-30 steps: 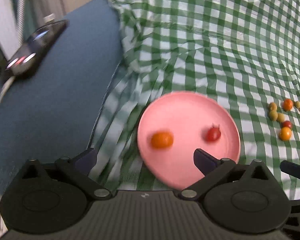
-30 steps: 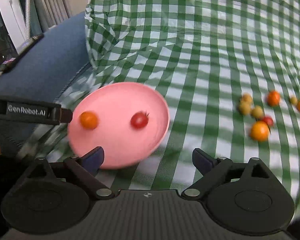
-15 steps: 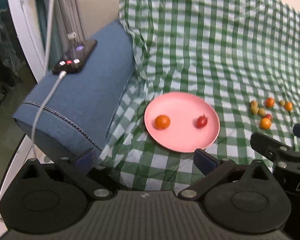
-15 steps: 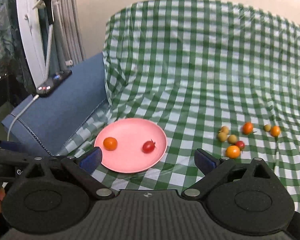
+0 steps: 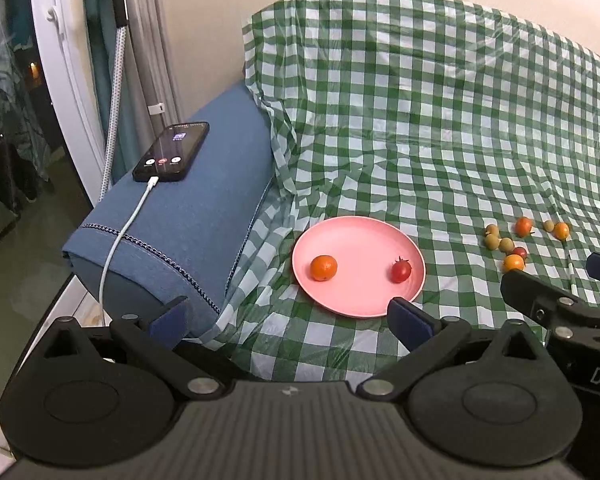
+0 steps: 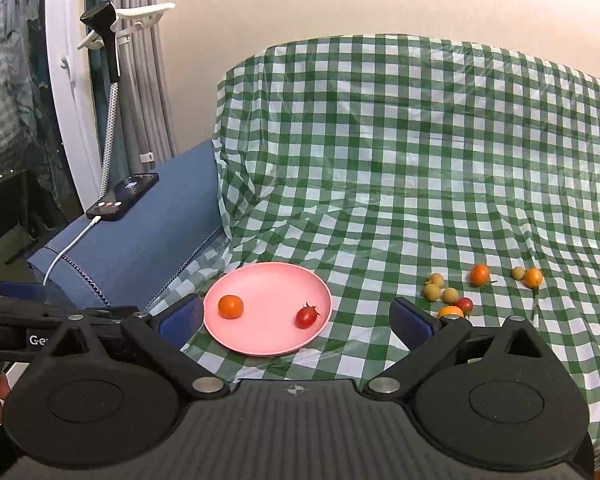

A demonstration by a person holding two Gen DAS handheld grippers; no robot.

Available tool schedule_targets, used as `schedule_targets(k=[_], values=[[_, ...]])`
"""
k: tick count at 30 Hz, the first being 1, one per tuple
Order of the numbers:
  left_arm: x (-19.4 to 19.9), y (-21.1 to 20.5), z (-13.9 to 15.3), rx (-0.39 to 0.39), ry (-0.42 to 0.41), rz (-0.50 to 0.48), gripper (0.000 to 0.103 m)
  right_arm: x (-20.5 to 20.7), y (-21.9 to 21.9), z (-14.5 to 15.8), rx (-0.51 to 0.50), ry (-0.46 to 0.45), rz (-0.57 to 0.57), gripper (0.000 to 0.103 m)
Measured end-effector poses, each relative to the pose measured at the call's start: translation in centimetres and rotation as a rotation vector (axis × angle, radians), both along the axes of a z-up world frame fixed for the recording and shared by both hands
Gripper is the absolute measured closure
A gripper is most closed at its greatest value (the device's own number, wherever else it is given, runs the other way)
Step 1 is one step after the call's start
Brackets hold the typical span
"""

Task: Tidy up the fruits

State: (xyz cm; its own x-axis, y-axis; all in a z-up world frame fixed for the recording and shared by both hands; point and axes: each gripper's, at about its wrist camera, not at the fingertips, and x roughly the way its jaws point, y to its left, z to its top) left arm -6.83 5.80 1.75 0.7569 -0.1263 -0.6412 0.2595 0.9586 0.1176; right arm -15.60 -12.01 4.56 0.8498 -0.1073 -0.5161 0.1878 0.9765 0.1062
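Note:
A pink plate (image 5: 360, 240) (image 6: 268, 284) lies on the green checked cloth. It holds a small orange fruit (image 5: 323, 267) (image 6: 231, 306) and a red cherry tomato (image 5: 401, 271) (image 6: 306, 317). Several small orange, red and yellowish-green fruits (image 5: 508, 242) (image 6: 452, 294) lie loose on the cloth to the plate's right. My left gripper (image 5: 288, 320) is open and empty, held back from the plate. My right gripper (image 6: 296, 320) is open and empty, also held back; its side shows in the left wrist view (image 5: 556, 312).
A blue cushion (image 5: 188, 208) (image 6: 140, 232) lies left of the plate with a phone (image 5: 172, 152) (image 6: 123, 196) on a white charging cable. A white door frame and curtains stand at the far left. The cloth is wrinkled and rises up a backrest.
Both grippers have pulled back and up from the plate, so the plate and fruits look smaller and farther. The fruits have not moved. Both grippers stay open.

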Motion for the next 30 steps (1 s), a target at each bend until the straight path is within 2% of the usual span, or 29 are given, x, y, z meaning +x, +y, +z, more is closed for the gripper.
schedule_targets(k=[11, 20, 25, 30], values=[[-0.3, 0.3, 0.1, 0.001, 0.003, -0.001, 0.000, -0.8, -0.3, 0.0, 0.009, -0.003, -0.009, 0.004], [1.2, -1.2, -0.4, 0.056, 0.041, -0.003, 0.000, -0.6, -2.0, -1.5, 0.052, -0.010, -0.058, 0.004], [2.6, -3.6, -1.0, 0.080, 0.071, -0.029, 0.000, -0.8, -4.9, -2.1, 0.068, -0.017, -0.127, 0.004], [4.2, -8.3, -2.0, 0.092, 0.119, -0.124, 0.000, -2.0, -10.0, -2.7, 0.071, -0.025, -0.251, 0.004]])
